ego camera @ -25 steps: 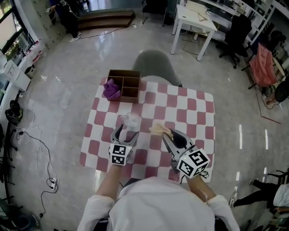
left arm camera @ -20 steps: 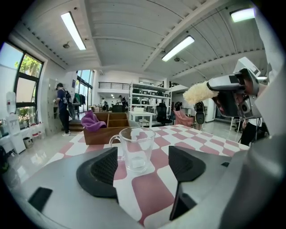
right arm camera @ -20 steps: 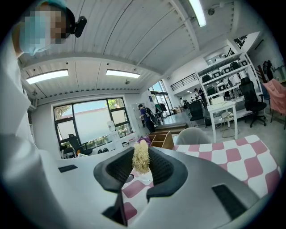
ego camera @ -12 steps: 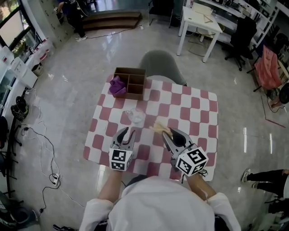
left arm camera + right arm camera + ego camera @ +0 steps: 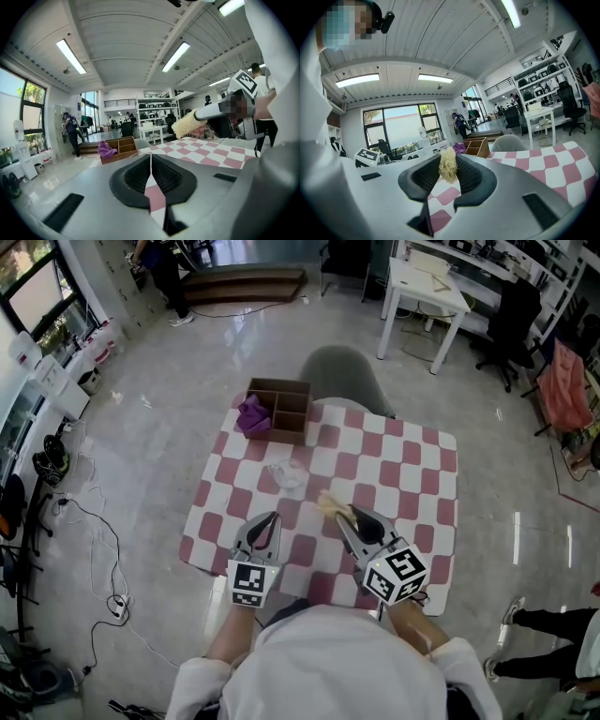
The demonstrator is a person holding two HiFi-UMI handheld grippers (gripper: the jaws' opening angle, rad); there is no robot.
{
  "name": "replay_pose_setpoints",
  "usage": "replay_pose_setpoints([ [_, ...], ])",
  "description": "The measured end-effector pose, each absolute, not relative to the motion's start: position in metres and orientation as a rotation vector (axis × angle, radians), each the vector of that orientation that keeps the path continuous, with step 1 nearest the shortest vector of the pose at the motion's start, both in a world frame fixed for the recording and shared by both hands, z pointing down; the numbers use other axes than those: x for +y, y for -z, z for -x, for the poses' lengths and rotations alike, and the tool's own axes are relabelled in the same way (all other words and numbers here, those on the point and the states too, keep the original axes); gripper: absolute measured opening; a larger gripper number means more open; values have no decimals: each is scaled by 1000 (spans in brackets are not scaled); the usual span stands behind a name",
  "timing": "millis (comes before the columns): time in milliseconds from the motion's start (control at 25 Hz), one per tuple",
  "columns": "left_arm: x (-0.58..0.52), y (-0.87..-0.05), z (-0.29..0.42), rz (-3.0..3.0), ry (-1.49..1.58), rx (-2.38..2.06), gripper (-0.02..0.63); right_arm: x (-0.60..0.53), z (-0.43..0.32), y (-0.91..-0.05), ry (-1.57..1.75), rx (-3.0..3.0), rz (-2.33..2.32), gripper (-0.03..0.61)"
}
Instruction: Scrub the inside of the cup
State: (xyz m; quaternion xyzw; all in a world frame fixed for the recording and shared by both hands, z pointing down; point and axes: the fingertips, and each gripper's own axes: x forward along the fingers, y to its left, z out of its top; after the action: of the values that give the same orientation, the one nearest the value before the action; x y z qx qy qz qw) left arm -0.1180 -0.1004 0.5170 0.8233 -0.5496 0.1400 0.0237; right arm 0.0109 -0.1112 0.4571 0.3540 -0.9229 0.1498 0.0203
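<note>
Now that the left tool (image 5: pixel 265 524) has just snapped shut on nothing and backed off, the cup (image 5: pixel 286 474) stands alone on the surface (image 5: pixel 412 474) — right tool (image 5: pixel 349 517) clamps the brush (image 5: pixel 331 505) — scrubbing looks over.

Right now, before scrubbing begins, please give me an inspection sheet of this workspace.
Surface: table covered by a red and white checked cloth.
Job's things: clear cup on the cloth, apart from both grippers; scrubber held.
Clutter: wooden box at the far left corner, purple cloth in one compartment.
Grippers: left gripper shut, jaws just closed, nothing between them; right gripper shut on the scrubber.
Cables: loose cable on the floor left of the table.
Surroundings: chair behind the table, white desk, a person far off.
</note>
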Motion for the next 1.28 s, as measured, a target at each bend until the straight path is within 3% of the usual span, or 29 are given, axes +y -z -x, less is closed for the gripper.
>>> replay_pose_setpoints([
  [1280, -61, -480, 120, -2492, -270, -1711, 31, -100, -7, -472, -383, -2836, -1052, 107],
])
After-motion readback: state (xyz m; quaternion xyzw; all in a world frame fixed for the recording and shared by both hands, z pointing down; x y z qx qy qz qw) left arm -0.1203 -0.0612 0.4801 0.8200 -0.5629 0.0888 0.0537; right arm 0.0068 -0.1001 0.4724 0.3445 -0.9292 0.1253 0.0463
